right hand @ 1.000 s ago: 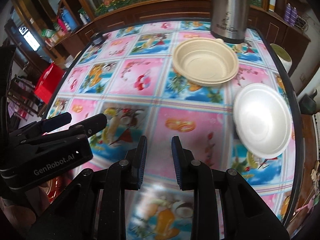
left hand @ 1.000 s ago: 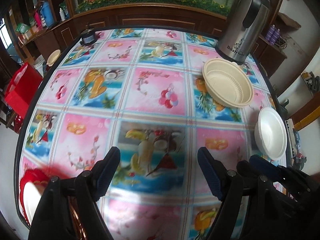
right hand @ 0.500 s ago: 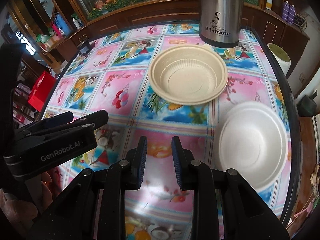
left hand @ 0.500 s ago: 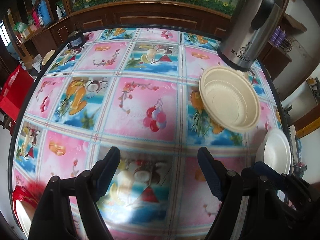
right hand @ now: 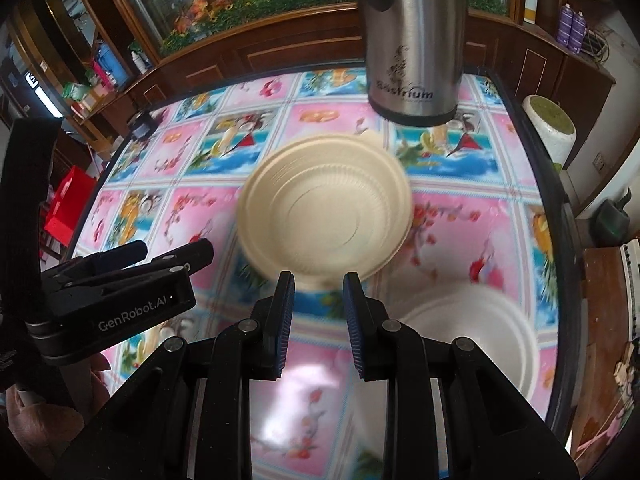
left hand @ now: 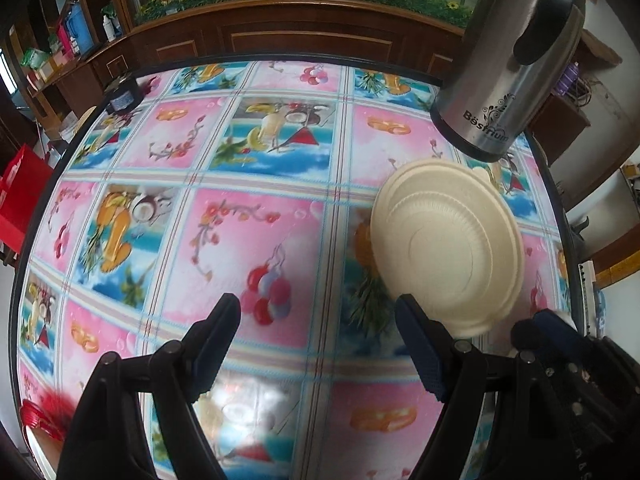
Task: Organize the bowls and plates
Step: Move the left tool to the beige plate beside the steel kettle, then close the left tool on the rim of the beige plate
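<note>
One cream bowl point(right hand: 326, 216) sitting mid-counter point(left hand: 248, 240), one white bowl point(right hand: 476, 332) near right edge, one steel kettle point(right hand: 412, 40) standing far right. Left hand-held gripper point(left hand: 318, 344) hovering spread wide, empty. Right hand-held gripper point(right hand: 318, 320) hovering, jaws narrowly parted, pinching nothing.

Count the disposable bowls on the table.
2: a cream bowl in front of the steel kettle, and a white bowl nearer, to its right. Others may lie out of view.
</note>
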`<state>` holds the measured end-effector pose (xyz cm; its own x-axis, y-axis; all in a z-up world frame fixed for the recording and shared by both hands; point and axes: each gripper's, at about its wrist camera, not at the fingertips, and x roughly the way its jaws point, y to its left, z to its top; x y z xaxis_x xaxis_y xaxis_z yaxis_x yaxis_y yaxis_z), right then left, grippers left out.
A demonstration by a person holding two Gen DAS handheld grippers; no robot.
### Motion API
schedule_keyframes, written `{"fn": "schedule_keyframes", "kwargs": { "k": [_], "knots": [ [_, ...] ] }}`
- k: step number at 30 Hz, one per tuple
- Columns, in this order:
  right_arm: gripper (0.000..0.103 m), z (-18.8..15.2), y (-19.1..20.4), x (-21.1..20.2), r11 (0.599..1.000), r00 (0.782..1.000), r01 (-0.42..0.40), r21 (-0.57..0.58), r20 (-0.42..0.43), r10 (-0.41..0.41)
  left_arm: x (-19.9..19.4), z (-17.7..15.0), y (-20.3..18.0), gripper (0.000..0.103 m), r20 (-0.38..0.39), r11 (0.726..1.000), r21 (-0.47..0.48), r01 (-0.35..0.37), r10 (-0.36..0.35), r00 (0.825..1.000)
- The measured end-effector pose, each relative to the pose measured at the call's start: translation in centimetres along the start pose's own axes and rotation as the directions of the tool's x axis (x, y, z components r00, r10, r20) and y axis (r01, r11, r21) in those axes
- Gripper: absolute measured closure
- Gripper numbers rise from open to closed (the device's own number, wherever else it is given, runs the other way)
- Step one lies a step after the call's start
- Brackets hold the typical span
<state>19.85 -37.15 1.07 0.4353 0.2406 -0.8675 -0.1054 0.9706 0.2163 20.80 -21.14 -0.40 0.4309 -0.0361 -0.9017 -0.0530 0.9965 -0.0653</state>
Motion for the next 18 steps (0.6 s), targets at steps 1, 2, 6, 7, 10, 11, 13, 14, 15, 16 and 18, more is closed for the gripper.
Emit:
{"fn": "schedule_keyframes", "kwargs": {
  "k": [1,2,6,7,10,11,13,14,15,16,18],
  "knots": [
    [0.079,0.4,-0.3,0.2,1.000,1.000,0.003,0.001,0.000,-0.003,0.2,0.2,-0.2,0.023,-0.003,1.000,0.000,0.000,0.000,1.000],
    [0.079,0.8,-0.6,0.3,1.000,1.000,0.003,0.003,0.002,-0.003,0.4,0.4,-0.4,0.023,-0.005,1.000,0.000,0.002,-0.002,1.000],
    [0.079,1.9,-1.8,1.1,1.000,1.000,0.002,0.022,0.006,-0.002,1.3,1.3,-1.2,0.023,-0.011,1.000,0.002,-0.008,0.008,1.000],
    [0.079,2.2,-2.1,1.3,1.000,1.000,0.005,0.024,0.004,-0.005,1.5,1.5,-1.4,0.023,-0.012,1.000,0.003,-0.012,0.012,1.000],
    [0.079,3.0,-2.8,2.0,0.999,1.000,0.016,0.027,0.000,-0.016,2.1,1.8,-1.8,0.023,-0.017,1.000,0.003,-0.017,0.017,1.000],
    [0.079,3.1,-3.0,2.1,0.999,1.000,0.019,0.028,-0.002,-0.019,2.3,1.9,-1.9,0.023,-0.018,1.000,0.002,-0.018,0.018,1.000],
    [0.079,3.3,-3.3,2.4,0.999,1.000,0.024,0.031,-0.003,-0.024,2.5,2.0,-2.1,0.023,-0.021,1.000,0.003,-0.019,0.019,1.000],
    [0.079,3.4,-3.5,2.5,0.999,1.000,0.024,0.033,-0.004,-0.024,2.6,2.0,-2.2,0.023,-0.021,1.000,0.005,-0.022,0.022,1.000],
    [0.079,3.5,-3.6,2.6,0.999,1.000,0.024,0.033,-0.005,-0.024,2.7,2.1,-2.2,0.023,-0.020,1.000,0.006,-0.022,0.022,1.000],
    [0.079,3.5,-3.8,2.7,0.999,1.000,0.026,0.033,-0.007,-0.026,2.8,2.1,-2.3,0.023,-0.020,1.000,0.007,-0.022,0.022,1.000],
    [0.079,3.5,-3.9,2.9,0.999,1.000,0.027,0.035,-0.012,-0.027,2.9,2.3,-2.3,0.023,-0.021,1.000,0.006,-0.025,0.025,0.999]
  ]
}}
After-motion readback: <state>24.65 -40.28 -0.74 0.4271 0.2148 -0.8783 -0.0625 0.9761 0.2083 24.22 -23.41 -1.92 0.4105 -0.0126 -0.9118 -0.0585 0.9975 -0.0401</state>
